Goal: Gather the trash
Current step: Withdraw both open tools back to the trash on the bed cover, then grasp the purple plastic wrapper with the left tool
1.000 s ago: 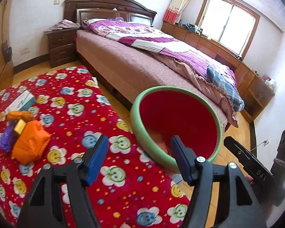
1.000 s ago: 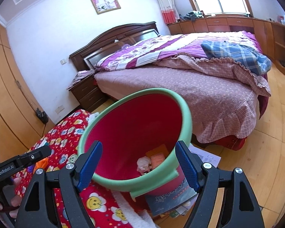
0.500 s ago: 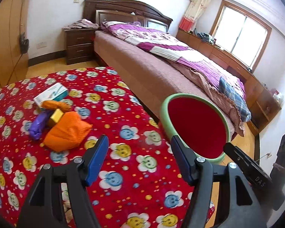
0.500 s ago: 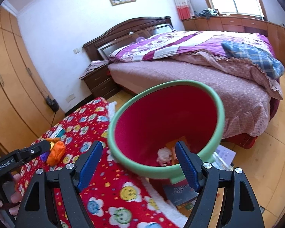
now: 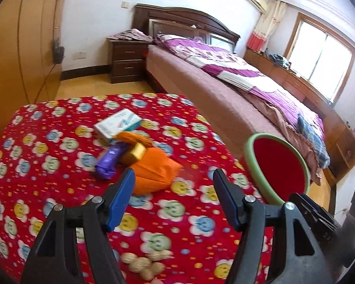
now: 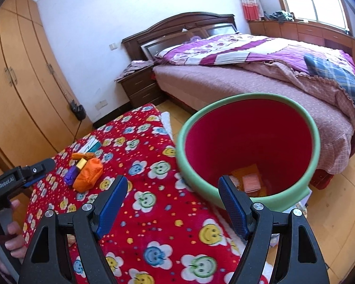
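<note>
- The left gripper (image 5: 172, 189) has its jaws spread and empty, aimed at the trash pile (image 5: 132, 153) on the red cloth (image 5: 59, 201), probably to pick the orange bag (image 5: 153, 172).
- The right gripper (image 6: 171, 198), also spread and empty, hovers beside the bin (image 6: 248, 151).
- Only the right view shows scraps inside the bin; only the left shows peanuts (image 5: 144, 264).

The left gripper (image 5: 172, 184) angles downward, its blue-padded jaws spread wide and empty. The right gripper (image 6: 171, 193) angles downward likewise, jaws wide and empty. A hand (image 6: 4, 232) grips the left gripper's handle.
</note>
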{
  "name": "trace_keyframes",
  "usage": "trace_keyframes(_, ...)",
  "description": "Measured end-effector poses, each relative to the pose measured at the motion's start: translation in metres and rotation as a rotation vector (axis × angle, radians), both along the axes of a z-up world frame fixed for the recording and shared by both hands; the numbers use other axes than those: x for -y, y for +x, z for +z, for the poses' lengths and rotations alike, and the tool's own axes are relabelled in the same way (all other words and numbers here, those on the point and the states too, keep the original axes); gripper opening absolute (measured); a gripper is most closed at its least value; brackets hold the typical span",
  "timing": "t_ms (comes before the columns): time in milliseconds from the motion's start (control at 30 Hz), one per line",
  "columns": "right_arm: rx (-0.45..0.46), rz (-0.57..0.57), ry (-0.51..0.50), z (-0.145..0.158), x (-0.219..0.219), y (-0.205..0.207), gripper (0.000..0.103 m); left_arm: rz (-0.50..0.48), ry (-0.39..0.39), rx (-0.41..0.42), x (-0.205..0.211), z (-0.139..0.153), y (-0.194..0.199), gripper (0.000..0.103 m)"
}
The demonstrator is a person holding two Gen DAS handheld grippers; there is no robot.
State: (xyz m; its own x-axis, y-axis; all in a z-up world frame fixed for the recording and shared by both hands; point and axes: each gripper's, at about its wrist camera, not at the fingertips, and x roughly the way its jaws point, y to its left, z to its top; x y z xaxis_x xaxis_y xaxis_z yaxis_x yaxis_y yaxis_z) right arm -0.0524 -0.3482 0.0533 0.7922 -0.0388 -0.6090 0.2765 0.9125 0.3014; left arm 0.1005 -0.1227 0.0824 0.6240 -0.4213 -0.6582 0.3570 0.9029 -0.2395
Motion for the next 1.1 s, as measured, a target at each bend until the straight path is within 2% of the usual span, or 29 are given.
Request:
trace_keyframes(467, -0.034, 0.031, -0.03, -0.005, -0.03, 0.029, 0.08, 0.102, 0.056, -0.036, -0.055, -0.021, 0.047, 0.068)
trace_keyframes(1100, -0.09, 0.04, -0.028, -0.023, -0.034, 0.048, 0.08, 0.106, 0.122, -0.171, -0.046, -0.078, 0.101, 0.068)
